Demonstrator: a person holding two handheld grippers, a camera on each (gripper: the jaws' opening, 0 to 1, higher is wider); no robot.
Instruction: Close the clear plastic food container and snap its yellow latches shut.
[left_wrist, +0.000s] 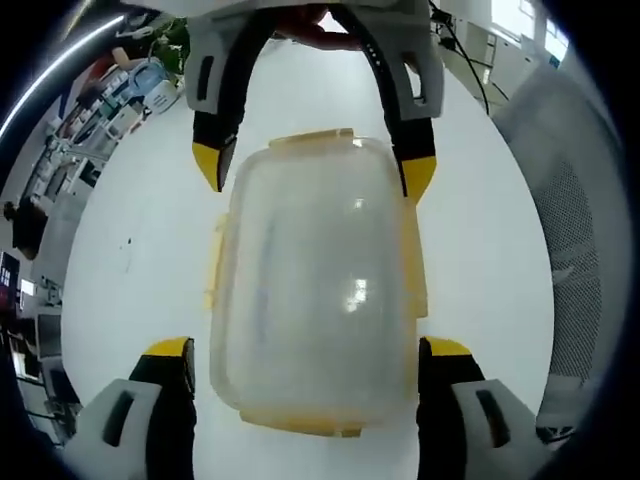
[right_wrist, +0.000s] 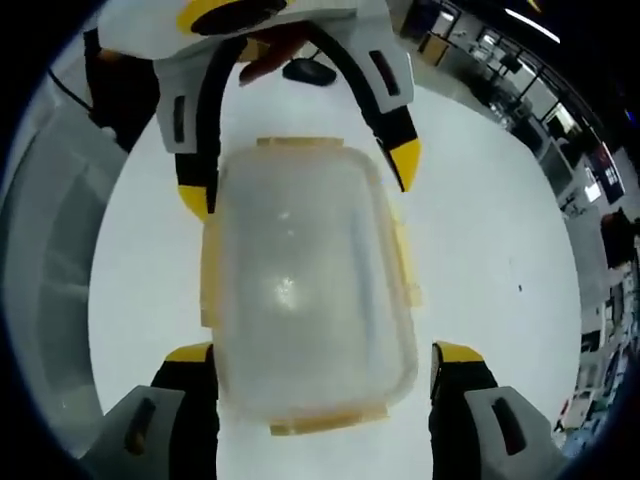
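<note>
Container (left_wrist: 315, 290) sits flat on the white bench (left_wrist: 120, 260), clear plastic, lid on top, between the two claws which face each other from opposite ends

Left gripper view: left claw (left_wrist: 318, 365) at bottom, jaws spread wide, one yellow-tipped jaw on each side of the container's near end, close beside the walls; cannot tell if they touch. Right claw (left_wrist: 315, 170) enters from the top, also spread, tips flanking the far end of the container. Yellow latches (left_wrist: 214, 265) visible along the long sides and at both short ends; whether they are snapped down is not clear. Cluttered shelves (left_wrist: 120, 95) at far left, a white mesh chair back (left_wrist: 575, 260) at right

Right gripper view: same layout mirrored. Right claw (right_wrist: 325, 370) at bottom, jaws wide apart beside the container (right_wrist: 305, 280); left claw (right_wrist: 300, 175) opposite at the top, a hand (right_wrist: 275, 50) behind it. Latches (right_wrist: 405, 265) along the side edges

Both claws open, neither clamping anything
</note>
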